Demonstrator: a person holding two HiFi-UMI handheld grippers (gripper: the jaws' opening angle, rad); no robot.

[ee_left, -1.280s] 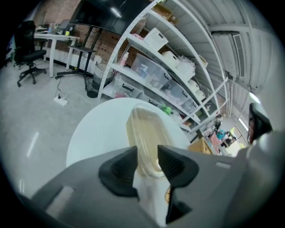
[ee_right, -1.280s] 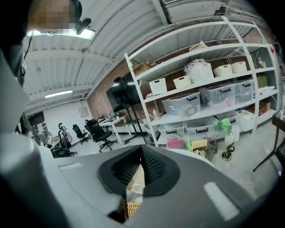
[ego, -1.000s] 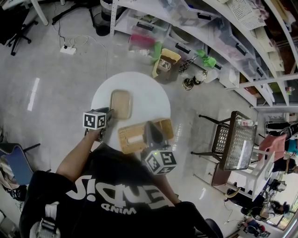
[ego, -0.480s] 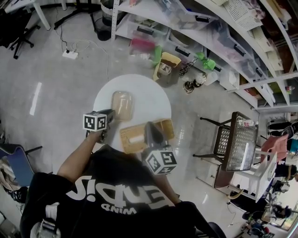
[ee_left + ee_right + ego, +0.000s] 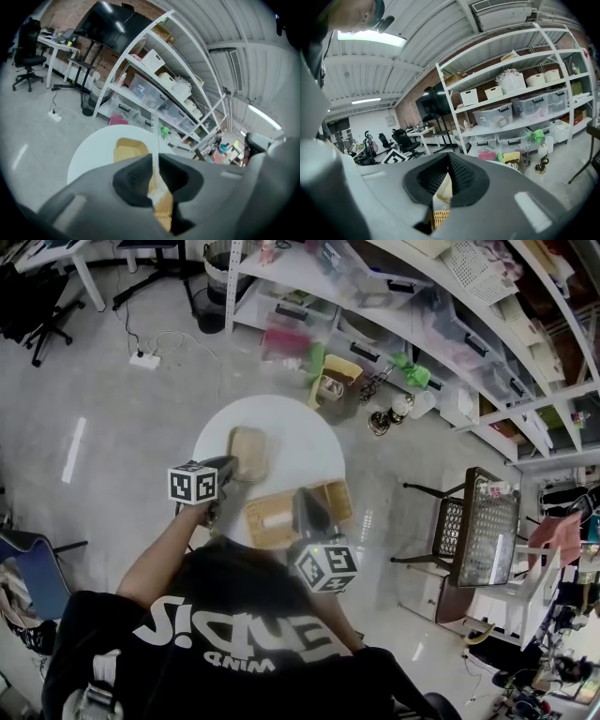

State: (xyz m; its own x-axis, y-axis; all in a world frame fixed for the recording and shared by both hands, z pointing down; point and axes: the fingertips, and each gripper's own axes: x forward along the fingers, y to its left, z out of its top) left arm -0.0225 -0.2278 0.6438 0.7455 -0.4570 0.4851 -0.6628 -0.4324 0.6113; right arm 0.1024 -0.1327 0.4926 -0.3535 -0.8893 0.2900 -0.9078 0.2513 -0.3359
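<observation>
One round white desk (image 5: 314, 442) carries one wicker basket (image 5: 339, 500). There are two claws. The right claw (image 5: 302, 495) is clamped on the basket and hides its middle. The left claw (image 5: 231, 468) pinches one clear lid (image 5: 248, 448), tilted on edge over the desk just beside the basket. A pale thing inside the basket is hard to make out.

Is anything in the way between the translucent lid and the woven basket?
Nothing visible does. The left gripper grips the lid by its edge, the right gripper the basket by its rim; only bare white table shows between them.
</observation>
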